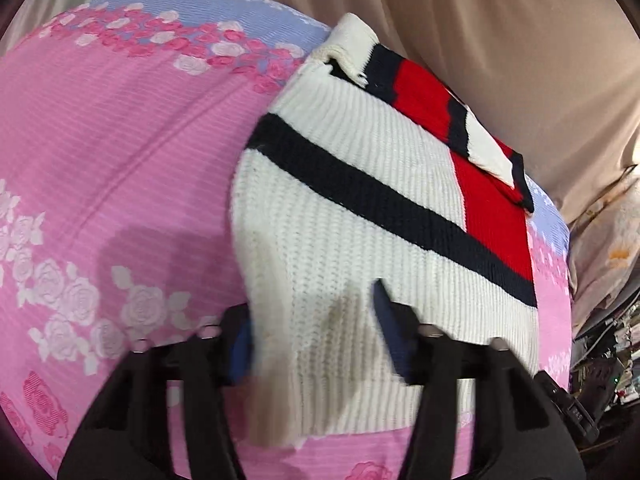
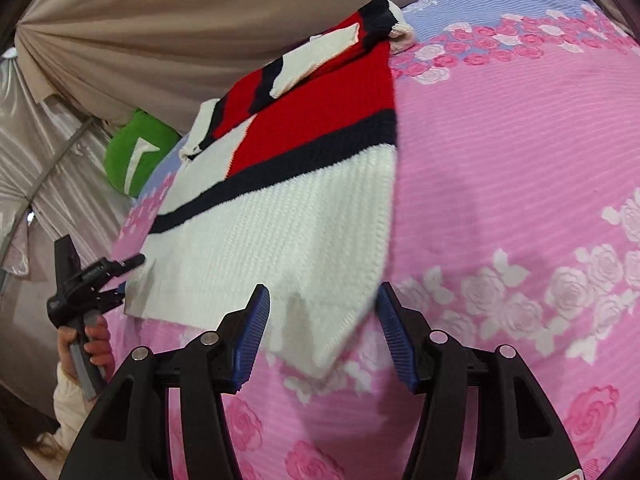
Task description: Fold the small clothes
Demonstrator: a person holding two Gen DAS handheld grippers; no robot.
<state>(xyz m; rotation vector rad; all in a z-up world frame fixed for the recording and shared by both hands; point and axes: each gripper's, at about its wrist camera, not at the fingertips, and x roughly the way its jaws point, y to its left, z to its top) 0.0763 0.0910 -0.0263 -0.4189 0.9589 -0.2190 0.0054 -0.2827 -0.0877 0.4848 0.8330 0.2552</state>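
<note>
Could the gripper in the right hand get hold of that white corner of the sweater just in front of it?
Probably yes. The right gripper has its jaws open with the sweater corner hanging between them, and nothing blocks it.

Each hand-held gripper [image 2: 322, 324] is showing black arms, blue ribbed pads [image 2: 252, 338] and silver screws; the hand [image 2: 86, 344] is wearing a cream sleeve.

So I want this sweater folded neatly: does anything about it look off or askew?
Yes. The sweater has a grey-brown smudge on the white hem by the left gripper, possibly a stain or shadow. Its near corner by the right gripper droops unevenly.
</note>
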